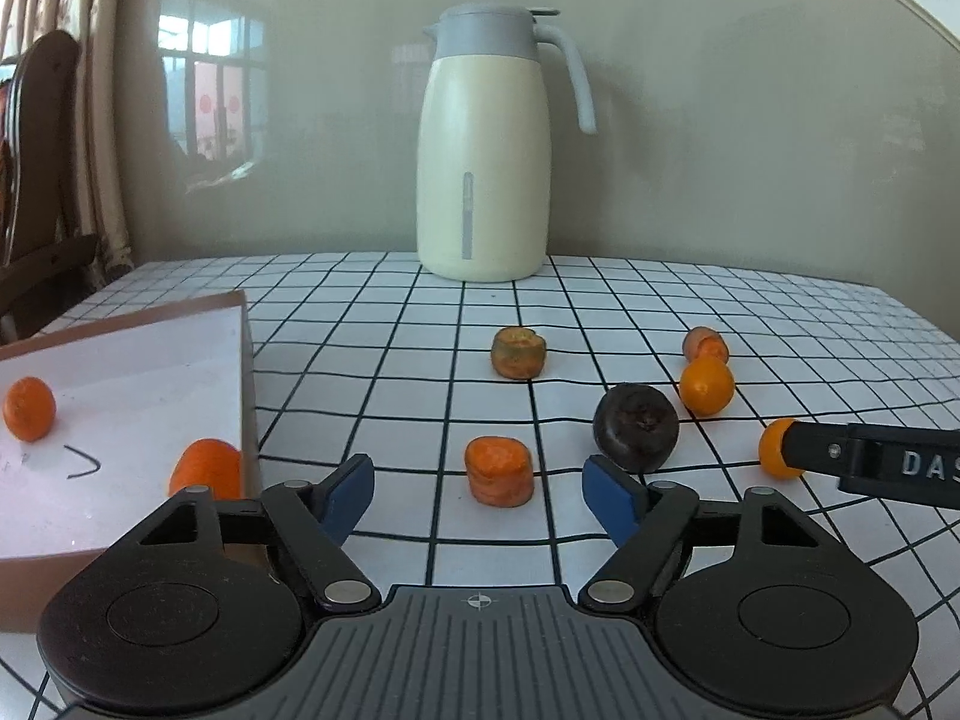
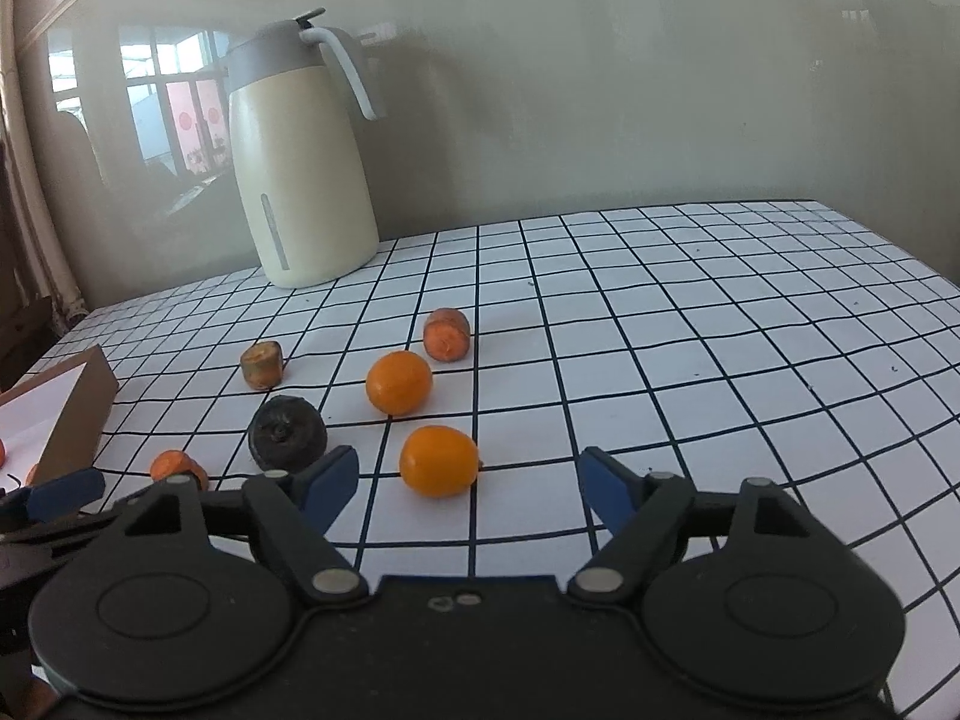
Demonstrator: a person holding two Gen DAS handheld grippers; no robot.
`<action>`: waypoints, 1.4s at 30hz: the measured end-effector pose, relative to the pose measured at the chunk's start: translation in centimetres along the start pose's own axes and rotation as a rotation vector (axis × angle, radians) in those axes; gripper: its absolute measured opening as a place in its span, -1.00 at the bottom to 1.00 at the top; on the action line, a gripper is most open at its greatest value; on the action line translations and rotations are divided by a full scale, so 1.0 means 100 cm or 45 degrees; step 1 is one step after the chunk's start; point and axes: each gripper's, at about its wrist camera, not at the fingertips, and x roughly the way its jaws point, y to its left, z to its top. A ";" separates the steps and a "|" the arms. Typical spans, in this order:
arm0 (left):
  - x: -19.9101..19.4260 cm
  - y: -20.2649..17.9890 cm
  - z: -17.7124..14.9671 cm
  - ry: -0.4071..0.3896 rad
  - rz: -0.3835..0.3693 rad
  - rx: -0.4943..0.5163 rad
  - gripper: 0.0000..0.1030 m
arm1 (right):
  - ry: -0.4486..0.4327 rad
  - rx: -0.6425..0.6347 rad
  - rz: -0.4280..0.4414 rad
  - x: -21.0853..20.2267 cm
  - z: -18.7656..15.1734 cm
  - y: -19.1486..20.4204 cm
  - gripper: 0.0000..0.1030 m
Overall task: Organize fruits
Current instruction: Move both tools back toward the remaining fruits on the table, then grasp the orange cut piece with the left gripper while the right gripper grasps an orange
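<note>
My left gripper (image 1: 486,495) is open, with an orange carrot chunk (image 1: 500,471) just ahead between its fingers. A dark round fruit (image 1: 637,428) lies to its right. My right gripper (image 2: 468,483) is open, with a small orange (image 2: 439,461) just ahead between its fingers. A second orange (image 2: 399,382), a carrot piece (image 2: 446,334) and a brownish carrot chunk (image 2: 262,365) lie farther back. The cardboard box (image 1: 243,360) at the left holds an orange fruit (image 1: 29,408) and an orange piece (image 1: 206,468).
A cream thermos jug (image 1: 483,168) with a grey lid stands at the back of the checked tablecloth (image 1: 780,324), against the wall. A wooden chair (image 1: 36,138) and curtain are at the far left. The table's right side shows only cloth (image 2: 750,330).
</note>
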 end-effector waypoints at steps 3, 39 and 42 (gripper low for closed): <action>0.004 -0.005 0.000 0.008 0.006 0.026 0.37 | 0.005 0.001 -0.003 0.005 0.002 0.002 0.41; 0.024 -0.008 0.008 0.075 -0.037 -0.003 -0.44 | 0.059 -0.074 -0.010 0.024 -0.001 0.015 -0.49; 0.022 -0.008 0.007 0.069 -0.040 0.004 -0.44 | 0.061 -0.060 0.017 0.021 -0.001 0.014 -0.49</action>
